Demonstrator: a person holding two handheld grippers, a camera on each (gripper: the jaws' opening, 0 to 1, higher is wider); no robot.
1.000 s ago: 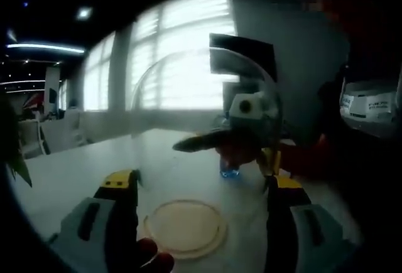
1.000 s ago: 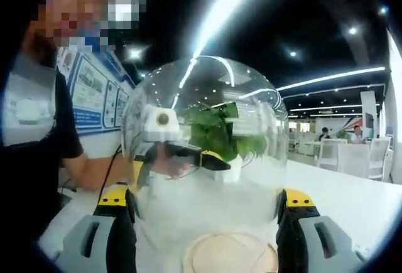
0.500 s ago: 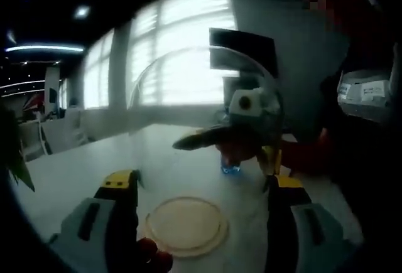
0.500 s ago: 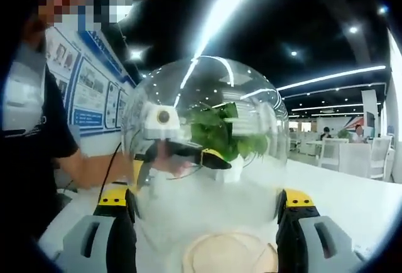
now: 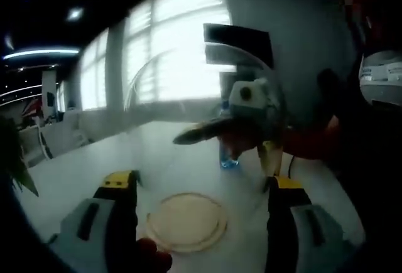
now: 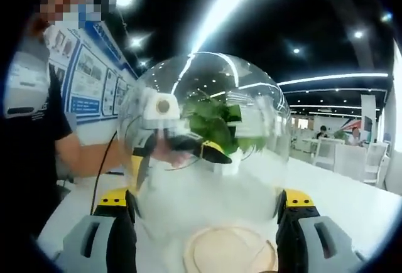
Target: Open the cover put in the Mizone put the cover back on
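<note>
The white table (image 5: pixel 188 154) runs far back toward bright windows. Over it hangs the clear glass dome cover (image 6: pixel 207 97), raised off the round pale wooden base (image 6: pixel 229 251), which lies bare on the table directly beneath it.

The left gripper (image 5: pixel 202 182) and the right gripper (image 6: pixel 204 198) come at the dome from opposite sides. Each has its jaws spread wide and pressed to the glass, and together they appear to carry it.

Beyond the base, near the right gripper, stands the small blue Mizone bottle (image 5: pixel 228 159), outside the cover and well apart from the base.

Over the last second only the views have drifted and the dome has stayed aloft. The opening looks done, while the bottle's move has not begun.

The bottle's label, the blue wall posters and the print on the person's shirt are too blurred to read.
</note>
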